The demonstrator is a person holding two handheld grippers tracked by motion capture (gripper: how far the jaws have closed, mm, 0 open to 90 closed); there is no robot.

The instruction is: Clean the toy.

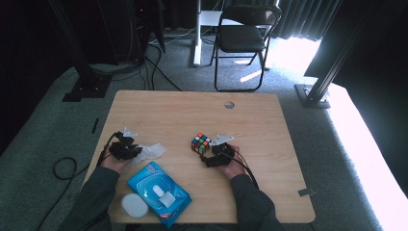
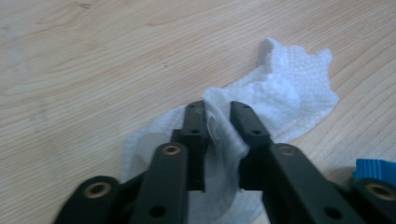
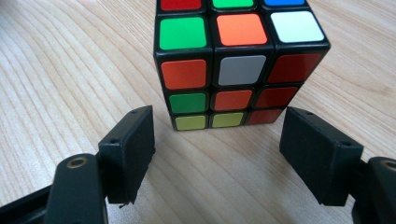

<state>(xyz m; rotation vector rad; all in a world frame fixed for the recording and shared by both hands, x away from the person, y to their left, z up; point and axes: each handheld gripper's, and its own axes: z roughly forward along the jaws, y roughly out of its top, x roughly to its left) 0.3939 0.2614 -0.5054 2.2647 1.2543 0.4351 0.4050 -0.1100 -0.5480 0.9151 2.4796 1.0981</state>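
The wooden table (image 1: 159,110) carries everything, and places below are told from the blue wipe pack (image 1: 159,187) that lies near the table's front edge, between the person's two forearms. That pack lies flat; its flap is turned back and a white wipe (image 1: 161,192) shows in the opening at its middle. Just beside the pack's left front corner lies a round white lid (image 1: 134,205), flat on the wood; whether it touches the pack I cannot tell.

Up and left of the pack, just beyond its far corner, lies a crumpled white tissue (image 1: 153,151), spread partly on the table. The left gripper (image 2: 217,114) stands at the tissue's left end, farther left of the pack, and its jaws are pinched onto a fold of the tissue (image 2: 289,93), which rises between them while the rest trails on the wood.

Up and right of the pack, well apart from it, the colour cube (image 1: 201,143) sits on the table on one face, mixed colours on every side. The right gripper (image 3: 217,140) is just on the near side of the cube, to the pack's right, with its jaws spread wide, one to each side of the cube's (image 3: 233,60) lower front corner and touching neither face
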